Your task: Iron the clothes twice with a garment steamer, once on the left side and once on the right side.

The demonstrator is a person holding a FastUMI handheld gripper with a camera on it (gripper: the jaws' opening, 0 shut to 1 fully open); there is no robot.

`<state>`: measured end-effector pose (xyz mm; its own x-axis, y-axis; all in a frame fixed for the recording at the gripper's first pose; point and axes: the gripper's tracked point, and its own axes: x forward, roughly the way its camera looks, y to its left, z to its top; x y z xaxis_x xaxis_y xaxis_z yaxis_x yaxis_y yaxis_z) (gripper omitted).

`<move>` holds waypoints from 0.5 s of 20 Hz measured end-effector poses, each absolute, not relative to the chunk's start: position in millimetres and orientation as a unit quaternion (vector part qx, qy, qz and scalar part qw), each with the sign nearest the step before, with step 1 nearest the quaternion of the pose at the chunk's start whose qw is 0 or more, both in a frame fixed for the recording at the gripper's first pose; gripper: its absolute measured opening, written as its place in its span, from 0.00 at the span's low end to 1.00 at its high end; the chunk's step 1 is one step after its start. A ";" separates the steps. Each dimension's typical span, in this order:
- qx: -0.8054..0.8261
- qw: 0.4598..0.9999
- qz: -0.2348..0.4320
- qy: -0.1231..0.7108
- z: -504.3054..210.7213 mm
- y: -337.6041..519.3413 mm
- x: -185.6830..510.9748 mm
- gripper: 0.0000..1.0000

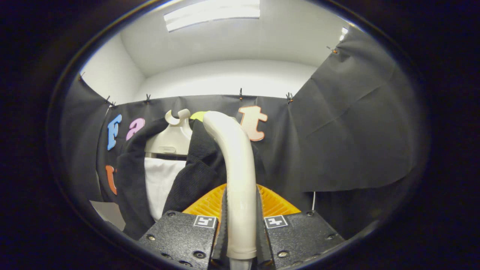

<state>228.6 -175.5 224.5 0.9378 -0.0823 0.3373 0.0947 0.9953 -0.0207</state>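
Glossy smooth plastic steamer handle [236, 165] against matt woven jacket [195, 168]; smooth plastic hanger [170, 140].

No legible text or nos. Only signs: two small square black-and-white coded marker tags [205, 221], one atop each side of hand-held gripper [242, 225]; pattern only, not readable.

Gripper [241, 225] points fwd & slightly up. Both fingers [224, 221] closed in tight on the steamer handle [236, 168], one pressing each side, handle running up between them and curving over ahead. Finger bodies sit level, side by side.
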 end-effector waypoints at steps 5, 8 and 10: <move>-0.041 0.985 -0.057 -0.155 199.9 -163.3 224.1 0.33; -0.055 0.985 -0.072 -0.148 185.6 -160.2 216.7 0.33; -0.067 0.984 -0.085 -0.144 176.9 -160.4 211.8 0.33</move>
